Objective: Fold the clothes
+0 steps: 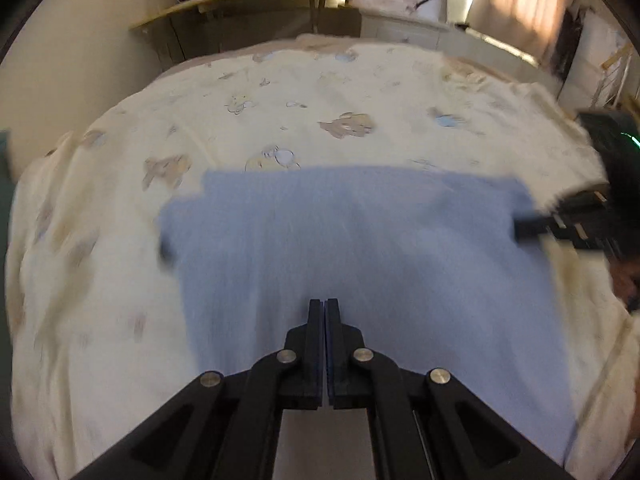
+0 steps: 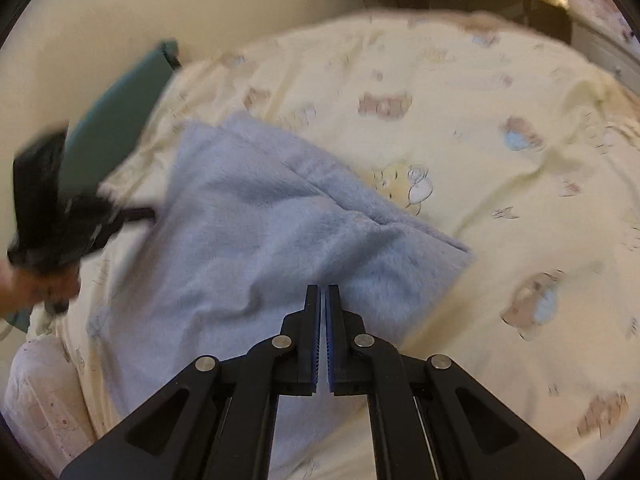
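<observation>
- A blue cloth (image 1: pixel 360 248) is lying spread on the bed, over a cream sheet (image 1: pixel 280 100) printed with small bears
- The left gripper (image 1: pixel 324 304) is hovering over the near part of the cloth, its jaws pressed together with only a thin slit showing between the blue pads; whether any fabric is pinched there I cannot tell
- The right gripper (image 2: pixel 323 290) is sitting over the cloth (image 2: pixel 240 240) near its right edge, jaws likewise clenched to a hairline gap; a grasp on the fabric cannot be made out
- In the left view the right gripper (image 1: pixel 520 232) is reaching in from the right, its tip meeting the cloth's right edge
- In the right view the left gripper (image 2: pixel 148 213) is coming in from the left, blurred, its tip touching the cloth's left edge
- The cloth is showing a doubled layer along its far side, with a fold ridge running diagonally in the right view
- A wooden shelf (image 1: pixel 240 0) is standing beyond the bed
- A teal board (image 2: pixel 116 120) is leaning at the bed's left side
</observation>
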{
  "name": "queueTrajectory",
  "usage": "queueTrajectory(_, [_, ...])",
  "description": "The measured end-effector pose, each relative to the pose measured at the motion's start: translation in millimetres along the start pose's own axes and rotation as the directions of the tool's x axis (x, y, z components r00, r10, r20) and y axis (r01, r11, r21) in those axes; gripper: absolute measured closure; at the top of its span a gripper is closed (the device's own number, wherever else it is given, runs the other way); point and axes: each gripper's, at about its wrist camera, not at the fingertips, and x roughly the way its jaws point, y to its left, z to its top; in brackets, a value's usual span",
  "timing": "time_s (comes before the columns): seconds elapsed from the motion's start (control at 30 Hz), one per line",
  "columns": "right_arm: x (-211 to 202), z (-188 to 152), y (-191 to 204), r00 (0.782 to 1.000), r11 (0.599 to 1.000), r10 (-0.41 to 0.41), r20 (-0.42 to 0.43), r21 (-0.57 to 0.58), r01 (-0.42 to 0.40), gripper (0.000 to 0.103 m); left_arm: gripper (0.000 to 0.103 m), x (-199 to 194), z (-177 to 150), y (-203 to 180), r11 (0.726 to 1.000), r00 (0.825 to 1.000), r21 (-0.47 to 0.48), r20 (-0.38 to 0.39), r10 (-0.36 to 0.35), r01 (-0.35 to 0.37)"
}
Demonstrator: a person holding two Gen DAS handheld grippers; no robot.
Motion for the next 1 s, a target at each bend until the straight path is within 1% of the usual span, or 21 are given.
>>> queueTrajectory(0.03, [9, 4, -5, 1.0, 1.0, -0.019, -0.02, -0.003, 0.019, 0.101, 0.101, 15, 15, 8, 1.0, 1.0, -0.002, -0.017, 0.024, -0.024])
queueTrajectory(0.1, [20, 10, -25, 0.997, 0.997, -0.071, -0.031, 0.012, 0.072, 0.103, 0.101, 42, 35, 22, 0.994, 0.993, 0.0, -0.036, 0.111, -0.111])
queueTrajectory(0.13, [23, 13, -38, 0.995, 0.995, -0.092, -0.034, 0.033, 0.093, 0.103, 0.101, 53, 46, 34, 0.988, 0.988, -0.03, -0.026, 0.153, -0.154])
queueTrajectory(0.23, [25, 19, -63, 0.993, 0.992, -0.113, -0.035, 0.06, 0.115, 0.103, 0.101, 57, 62, 59, 0.952, 0.959, -0.118, -0.025, 0.283, -0.283])
queueTrajectory(0.3, [13, 21, -67, 0.991, 0.99, -0.132, 0.015, 0.053, 0.131, 0.103, 0.101, 58, 65, 78, 0.92, 0.932, -0.153, -0.065, 0.356, -0.362])
queueTrajectory(0.33, [2, 21, -71, 0.987, 0.986, -0.153, 0.056, 0.075, 0.149, 0.098, 0.101, 52, 64, 84, 0.925, 0.94, -0.168, -0.058, 0.336, -0.341])
queueTrajectory(0.37, [-11, 19, -76, 0.984, 0.984, -0.15, 0.097, 0.114, 0.139, 0.097, 0.101, 46, 63, 88, 0.931, 0.948, -0.179, -0.047, 0.314, -0.317])
queueTrajectory(0.4, [-20, 17, -79, 0.985, 0.985, -0.119, 0.124, 0.14, 0.101, 0.097, 0.101, 36, 62, 81, 0.95, 0.961, -0.155, -0.007, 0.275, -0.272])
queueTrajectory(0.43, [-27, 13, -79, 0.989, 0.988, -0.064, 0.131, 0.151, 0.044, 0.097, 0.101, 19, 57, 64, 0.976, 0.979, -0.099, 0.049, 0.197, -0.192])
queueTrajectory(0.5, [-31, 6, -72, 0.991, 0.988, 0.054, 0.124, 0.138, -0.071, 0.097, 0.101, 0, 46, 32, 0.998, 0.994, -0.004, 0.095, 0.056, -0.056])
queueTrajectory(0.53, [-29, 1, -63, 0.984, 0.979, 0.146, 0.102, 0.129, -0.159, 0.097, 0.101, -7, 35, 12, 0.998, 0.995, 0.05, 0.091, -0.037, 0.033])
queueTrajectory(0.57, [-23, -1, -53, 0.974, 0.969, 0.212, 0.076, 0.115, -0.22, 0.097, 0.101, -10, 21, -11, 0.989, 0.991, 0.103, 0.067, -0.114, 0.107])
queueTrajectory(0.6, [-17, -3, -42, 0.962, 0.957, 0.268, 0.049, 0.101, -0.272, 0.097, 0.101, -8, 8, -28, 0.978, 0.986, 0.136, 0.03, -0.163, 0.157])
queueTrajectory(0.63, [-10, -3, -24, 0.951, 0.949, 0.309, 0.022, 0.057, -0.31, 0.097, 0.101, -5, -5, -44, 0.967, 0.98, 0.165, -0.006, -0.198, 0.197])
queueTrajectory(0.67, [-3, -1, -7, 0.946, 0.946, 0.324, -0.003, 0.009, -0.324, 0.097, 0.101, 3, -14, -51, 0.97, 0.987, 0.183, -0.026, -0.159, 0.161])
queueTrajectory(0.7, [8, 0, 9, 0.953, 0.953, 0.297, -0.056, -0.037, -0.299, 0.097, 0.101, 10, -22, -56, 0.972, 0.992, 0.196, -0.044, -0.122, 0.128])
queueTrajectory(0.73, [20, 0, 25, 0.96, 0.96, 0.257, -0.115, -0.085, -0.267, 0.097, 0.101, 14, -29, -53, 0.978, 0.993, 0.171, -0.042, -0.112, 0.118])
queueTrajectory(0.8, [39, -13, 39, 0.968, 0.967, 0.108, -0.228, -0.203, -0.155, 0.101, 0.101, 16, -34, -34, 0.988, 0.994, 0.105, -0.021, -0.107, 0.109])
queueTrajectory(0.9, [31, -44, 27, 0.945, 0.956, -0.006, -0.327, -0.278, -0.09, 0.102, 0.101, 10, -40, -11, 0.995, 0.999, 0.09, -0.014, -0.048, 0.049])
queueTrajectory(0.97, [22, -69, 17, 0.91, 0.93, -0.148, -0.386, -0.367, -0.005, 0.101, 0.101, -1, -45, 7, 0.999, 1.0, 0.043, -0.014, -0.019, 0.02])
queueTrajectory(1.0, [12, -72, 17, 0.918, 0.93, -0.144, -0.37, -0.368, -0.003, 0.101, 0.101, -11, -46, 11, 1.0, 1.0, 0.022, -0.006, -0.016, 0.017])
